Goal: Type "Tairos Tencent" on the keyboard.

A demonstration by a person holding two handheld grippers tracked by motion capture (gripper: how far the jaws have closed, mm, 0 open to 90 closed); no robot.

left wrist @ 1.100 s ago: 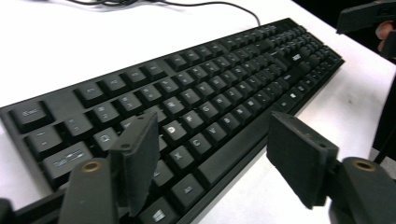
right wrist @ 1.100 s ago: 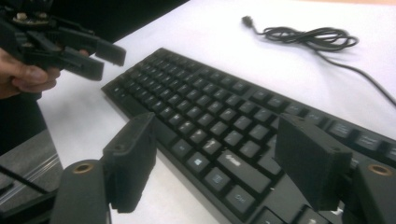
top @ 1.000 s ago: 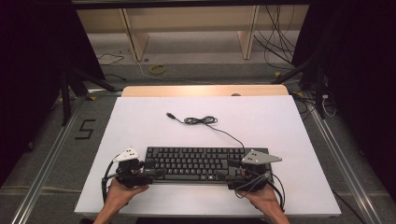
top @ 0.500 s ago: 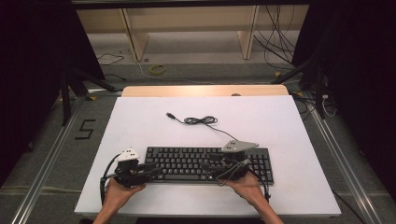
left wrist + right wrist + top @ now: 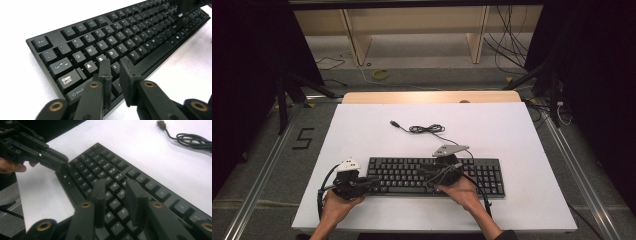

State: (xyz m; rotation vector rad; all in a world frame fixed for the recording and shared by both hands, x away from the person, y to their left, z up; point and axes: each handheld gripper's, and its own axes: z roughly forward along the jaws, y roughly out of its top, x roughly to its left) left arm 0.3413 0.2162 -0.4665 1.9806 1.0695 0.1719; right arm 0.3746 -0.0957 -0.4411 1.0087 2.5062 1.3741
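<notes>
The black keyboard (image 5: 434, 176) is lying flat on the white bench (image 5: 362, 130), under both claws. The left claw (image 5: 115, 72) and right claw (image 5: 117, 197) have just been narrowing, gripping nothing; I would be lowering each tip squarely onto one key.

In the high view the right tool (image 5: 428, 172) and its hand (image 5: 462, 192) hide the middle keys of the keyboard (image 5: 484, 175), and the left tool (image 5: 372, 184) covers its near left corner. The key legends there are too small to read. In the left tool view the keyboard's far right end is cut off by the frame. In the right tool view the cable (image 5: 192, 140) runs off the right edge, and the near keys blur.
</notes>
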